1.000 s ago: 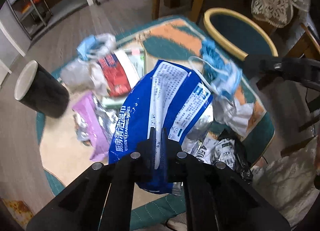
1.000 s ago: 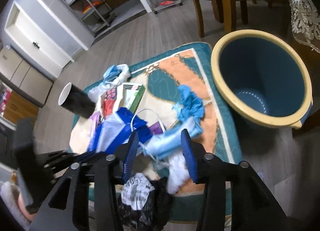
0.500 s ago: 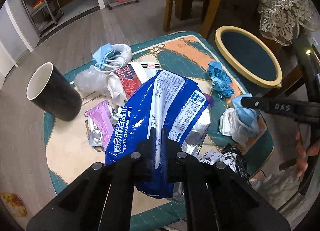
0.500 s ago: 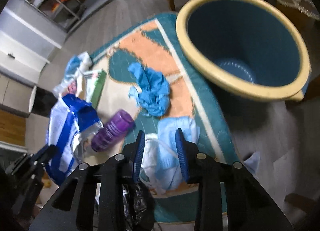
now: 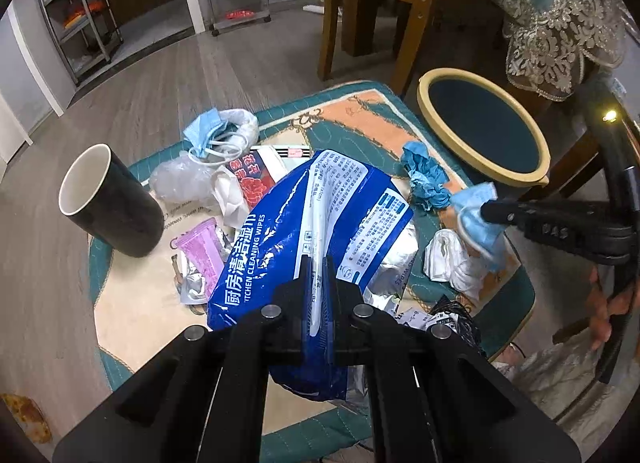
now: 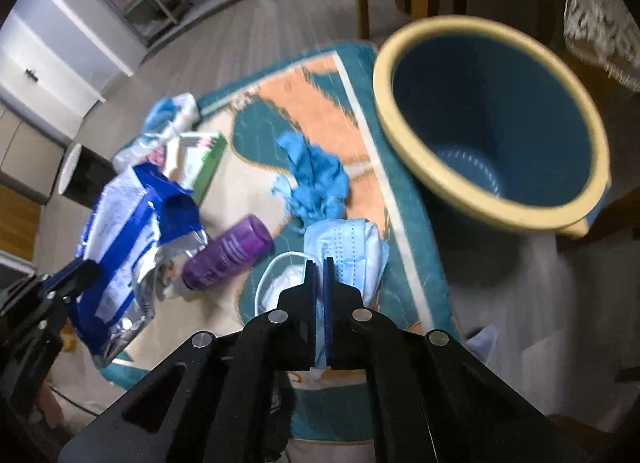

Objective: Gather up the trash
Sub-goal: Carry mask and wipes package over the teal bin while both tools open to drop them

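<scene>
My left gripper (image 5: 318,275) is shut on a blue kitchen-wipes pack (image 5: 320,215), which hangs above the rug (image 5: 352,123); the right wrist view shows that pack (image 6: 120,223) at the left. My right gripper (image 6: 319,275) is shut on a light blue face mask (image 6: 352,247) low over the rug's right edge. The left wrist view shows the mask (image 5: 476,219) pinched at the right gripper's tips (image 5: 490,211). A blue bin with a cream rim (image 6: 492,213) stands open just beyond the mask, off the rug's corner (image 5: 452,73).
Litter lies on the rug: a crumpled blue glove (image 6: 316,179), a purple bottle (image 6: 228,255), a pink wrapper (image 5: 202,247), a red packet (image 5: 248,179), white tissue (image 5: 452,263) and more masks (image 5: 216,135). A black cup (image 5: 112,203) stands left. Wooden chair legs (image 5: 360,23) rise behind.
The right gripper's fingers closed from wide apart onto the face mask while dropping toward the rug. The left gripper rose a little with the wipes pack still held.
</scene>
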Tool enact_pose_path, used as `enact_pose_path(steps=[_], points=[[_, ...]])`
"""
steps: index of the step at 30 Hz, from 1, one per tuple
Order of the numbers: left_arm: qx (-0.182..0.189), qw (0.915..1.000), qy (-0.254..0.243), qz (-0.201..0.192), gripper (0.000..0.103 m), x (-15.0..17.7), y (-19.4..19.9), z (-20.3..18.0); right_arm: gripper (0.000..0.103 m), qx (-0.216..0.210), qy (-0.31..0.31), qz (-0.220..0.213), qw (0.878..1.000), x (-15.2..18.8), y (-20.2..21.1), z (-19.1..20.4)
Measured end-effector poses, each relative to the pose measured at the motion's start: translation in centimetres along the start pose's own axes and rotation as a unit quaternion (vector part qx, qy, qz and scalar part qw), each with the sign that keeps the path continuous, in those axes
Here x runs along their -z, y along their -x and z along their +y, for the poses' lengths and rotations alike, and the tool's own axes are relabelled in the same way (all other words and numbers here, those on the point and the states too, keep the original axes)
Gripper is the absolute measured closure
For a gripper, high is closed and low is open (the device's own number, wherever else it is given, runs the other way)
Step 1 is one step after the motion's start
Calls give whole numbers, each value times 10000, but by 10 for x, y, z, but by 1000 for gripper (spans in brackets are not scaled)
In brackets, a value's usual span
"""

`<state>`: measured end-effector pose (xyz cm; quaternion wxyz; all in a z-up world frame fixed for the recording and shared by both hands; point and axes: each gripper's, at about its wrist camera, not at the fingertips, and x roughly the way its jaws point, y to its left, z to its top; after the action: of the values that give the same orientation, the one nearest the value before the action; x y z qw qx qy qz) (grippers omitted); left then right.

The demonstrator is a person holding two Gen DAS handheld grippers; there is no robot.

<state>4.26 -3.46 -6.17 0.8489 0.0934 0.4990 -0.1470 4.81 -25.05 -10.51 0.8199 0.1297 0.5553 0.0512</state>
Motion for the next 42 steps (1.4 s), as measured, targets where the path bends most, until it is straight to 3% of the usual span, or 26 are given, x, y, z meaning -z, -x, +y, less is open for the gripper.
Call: enact_pose_path(steps=[3, 8, 11, 17, 23, 30, 37, 42], points=[[-6, 10000, -8, -95, 98, -2, 7, 0, 99, -117, -19, -248, 9996, -4, 25, 3], [5, 9985, -188, -521, 98, -16, 33, -13, 99, -94, 148, -848, 9962, -20, 79, 3], [97, 9963, -280, -810, 98, -28, 53, -24, 99, -289, -9, -1199, 9924, -31, 107, -10], [287, 9947, -527, -831, 98, -55, 56, -56, 99, -130, -122, -1765, 9841, -63, 130, -45], [534, 9922, -916, -661, 98, -95, 37, -103, 99, 44, -681, -1863, 9801, -89, 113, -107], [700, 9893, -1243, -289, 98, -136, -19, -153, 99, 126, -1368, -1826, 9735, -97, 84, -172], [654, 9883, -1374, -37, 98, -158, -71, -182, 99, 179, -1421, -1592, 9768, -98, 65, -181], [706, 9903, -1191, -71, 98, -171, -82, -179, 95, 101, -1379, -1593, 9775, -98, 66, -179]])
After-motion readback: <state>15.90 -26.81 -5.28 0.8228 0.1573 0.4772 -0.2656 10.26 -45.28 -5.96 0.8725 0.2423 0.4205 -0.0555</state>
